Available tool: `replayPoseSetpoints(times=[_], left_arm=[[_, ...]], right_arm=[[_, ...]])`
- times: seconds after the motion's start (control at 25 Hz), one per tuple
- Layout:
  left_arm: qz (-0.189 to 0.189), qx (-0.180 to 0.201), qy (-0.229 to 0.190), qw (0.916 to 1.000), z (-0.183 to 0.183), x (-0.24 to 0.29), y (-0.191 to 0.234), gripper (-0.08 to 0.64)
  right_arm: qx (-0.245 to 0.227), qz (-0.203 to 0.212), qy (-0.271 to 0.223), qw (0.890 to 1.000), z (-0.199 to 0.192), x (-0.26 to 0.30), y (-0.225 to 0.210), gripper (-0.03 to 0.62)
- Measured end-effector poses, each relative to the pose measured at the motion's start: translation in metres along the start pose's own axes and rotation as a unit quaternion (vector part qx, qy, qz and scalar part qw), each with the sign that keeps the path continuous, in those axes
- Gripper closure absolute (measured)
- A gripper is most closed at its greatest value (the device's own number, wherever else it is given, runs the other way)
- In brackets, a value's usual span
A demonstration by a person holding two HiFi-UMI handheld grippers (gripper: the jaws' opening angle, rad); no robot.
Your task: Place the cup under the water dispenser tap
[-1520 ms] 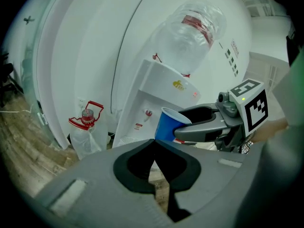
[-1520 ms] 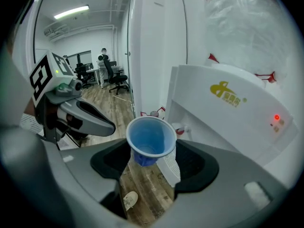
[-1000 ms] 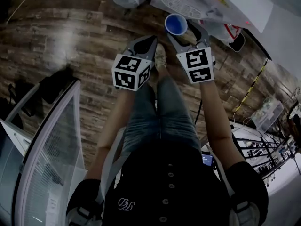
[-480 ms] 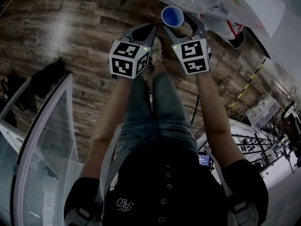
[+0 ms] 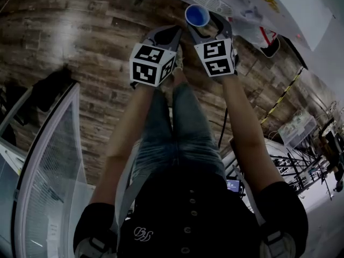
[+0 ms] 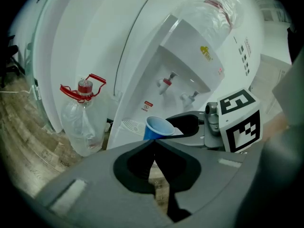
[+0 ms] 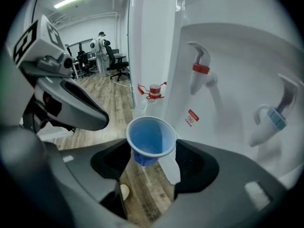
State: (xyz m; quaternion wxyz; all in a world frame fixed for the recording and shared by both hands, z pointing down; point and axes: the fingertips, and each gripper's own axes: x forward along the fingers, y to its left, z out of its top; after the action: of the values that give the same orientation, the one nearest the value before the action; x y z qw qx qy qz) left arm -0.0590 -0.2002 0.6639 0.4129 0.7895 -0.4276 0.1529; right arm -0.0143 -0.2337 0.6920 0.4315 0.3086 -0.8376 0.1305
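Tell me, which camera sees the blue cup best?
The right gripper view: the blue cup is big and close, open top showing, held by the right gripper. The head view shows it tiny from above; the left gripper view, small, from the side.

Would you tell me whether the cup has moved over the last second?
Yes: the cup, held in the right gripper, has edged forward, closer to the dispenser grille in the head view.
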Motion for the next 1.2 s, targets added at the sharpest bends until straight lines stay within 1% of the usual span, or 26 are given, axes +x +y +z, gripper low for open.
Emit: replayPoseSetpoints(times=[0.16,0.4,0.6,0.88,1.04,1.2], left_arm=[[0.008,-0.006,-0.008,0.9999,0.005,0.009,0.003,0.560],[0.003,-0.009,-0.013,0.9999,0.010,0.020,0.008,0.560],[0.008,-0.004,-0.002,1.0000,0.004,0.025,0.013,0.560],[0.014,-0.011,-0.001,0.9998,0.003,0.030,0.024,0.560],[0.018,-0.015,-0.001,0.9997,0.001,0.031,0.026,0.560],[0.020,-0.017,0.001,0.9996,-0.001,0.030,0.029,0.560]], right_arm=[[-0.005,-0.021,-0.009,1.000,0.000,0.011,-0.011,0.298],[0.007,-0.041,-0.013,0.999,0.000,0.033,-0.027,0.301],[-0.011,-0.071,-0.030,0.997,0.007,0.049,-0.042,0.302],[-0.024,-0.088,-0.039,0.995,0.014,0.064,-0.053,0.302],[-0.017,-0.092,-0.038,0.995,0.009,0.072,-0.057,0.302],[-0.007,-0.096,-0.049,0.994,0.012,0.074,-0.059,0.302]])
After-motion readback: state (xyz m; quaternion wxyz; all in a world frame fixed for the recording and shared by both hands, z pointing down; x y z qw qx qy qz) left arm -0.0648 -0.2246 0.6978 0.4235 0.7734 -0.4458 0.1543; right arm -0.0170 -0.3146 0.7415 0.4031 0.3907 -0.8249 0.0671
